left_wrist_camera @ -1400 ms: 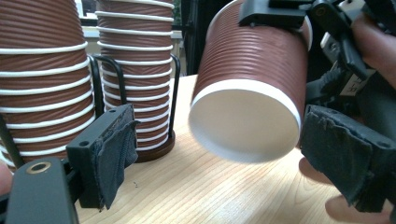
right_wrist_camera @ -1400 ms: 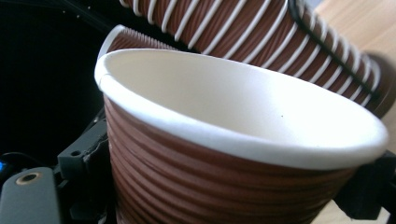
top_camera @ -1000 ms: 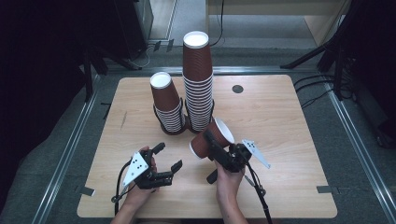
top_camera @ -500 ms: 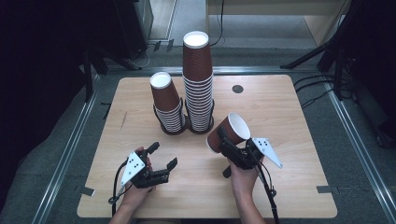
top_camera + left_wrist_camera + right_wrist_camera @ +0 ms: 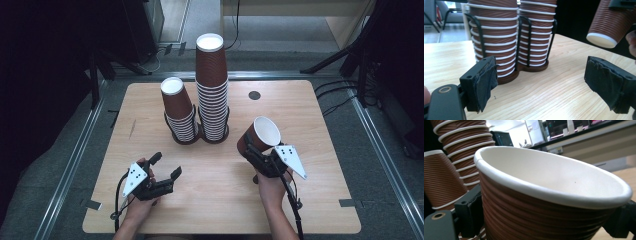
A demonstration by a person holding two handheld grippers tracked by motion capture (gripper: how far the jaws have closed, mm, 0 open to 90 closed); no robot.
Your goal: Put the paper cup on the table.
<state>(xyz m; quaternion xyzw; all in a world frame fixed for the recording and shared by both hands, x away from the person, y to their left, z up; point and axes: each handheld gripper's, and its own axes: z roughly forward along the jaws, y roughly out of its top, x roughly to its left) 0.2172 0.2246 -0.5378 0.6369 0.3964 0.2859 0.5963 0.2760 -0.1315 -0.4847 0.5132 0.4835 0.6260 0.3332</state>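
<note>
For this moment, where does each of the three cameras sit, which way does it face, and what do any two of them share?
High view: above the person's side of the wooden table, looking forward and down; both forearms, left gripper, right gripper clamping a paper cup.
Left gripper view: on the left gripper, low, facing the cup holder; its open jaws.
Right gripper view: on the right gripper, facing the held cup's mouth; its jaws.
Shared: the two cup stacks, the held cup.

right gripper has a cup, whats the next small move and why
Probably lower the cup onto the bare table to its right. The right gripper clamps it tilted, clear of the two cup stacks, while the left gripper waits open and empty.
</note>
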